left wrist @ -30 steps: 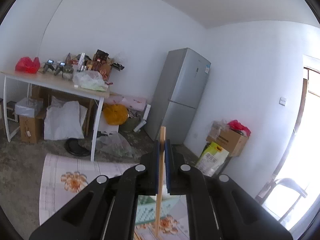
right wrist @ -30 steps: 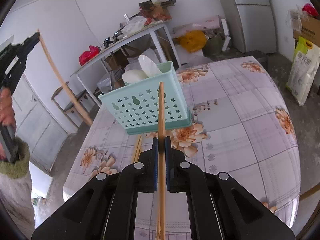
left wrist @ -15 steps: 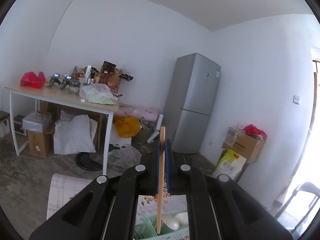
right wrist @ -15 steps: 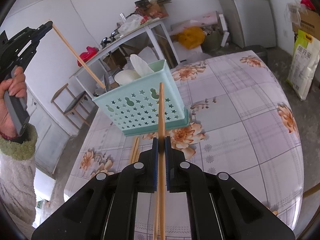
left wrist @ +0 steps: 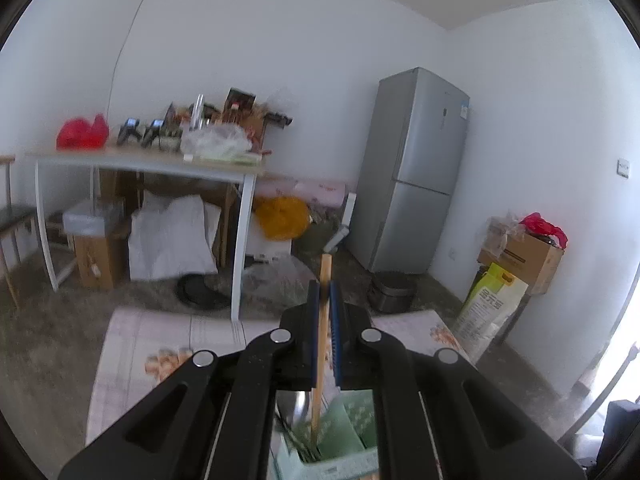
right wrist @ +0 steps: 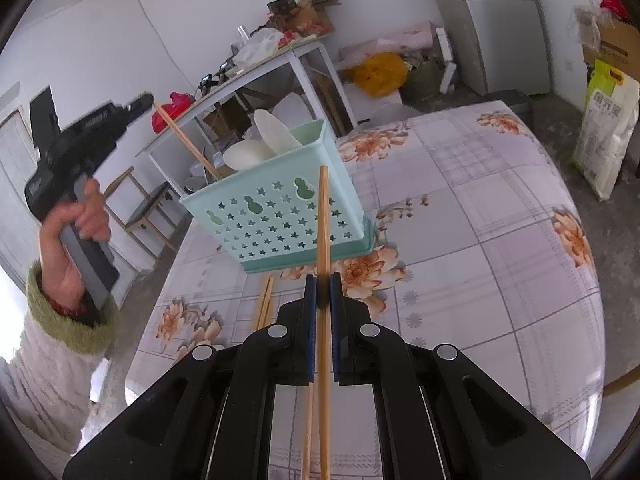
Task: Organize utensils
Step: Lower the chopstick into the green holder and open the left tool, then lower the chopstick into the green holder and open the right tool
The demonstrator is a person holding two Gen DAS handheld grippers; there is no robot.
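Note:
A mint green perforated utensil basket (right wrist: 280,216) stands on the floral tablecloth (right wrist: 480,240), with white spoons (right wrist: 276,136) sticking out of it. My right gripper (right wrist: 323,280) is shut on a wooden chopstick (right wrist: 323,216) that points at the basket's front wall. My left gripper (right wrist: 148,100), held in a hand at the left, is shut on another chopstick (right wrist: 188,144) whose lower end dips into the basket's left compartment. In the left wrist view the left gripper (left wrist: 324,292) pinches that chopstick (left wrist: 320,360) above the basket (left wrist: 336,440).
More chopsticks (right wrist: 264,304) lie on the cloth in front of the basket. Behind the table stand a cluttered white desk (left wrist: 160,160), a grey fridge (left wrist: 416,172), cardboard boxes (left wrist: 524,256) and a rice bag (right wrist: 608,136). A wooden chair (right wrist: 140,208) sits at the left.
My left gripper has come down and toward the basket, and its chopstick's lower end now sits inside the basket. The right gripper has stayed where it was.

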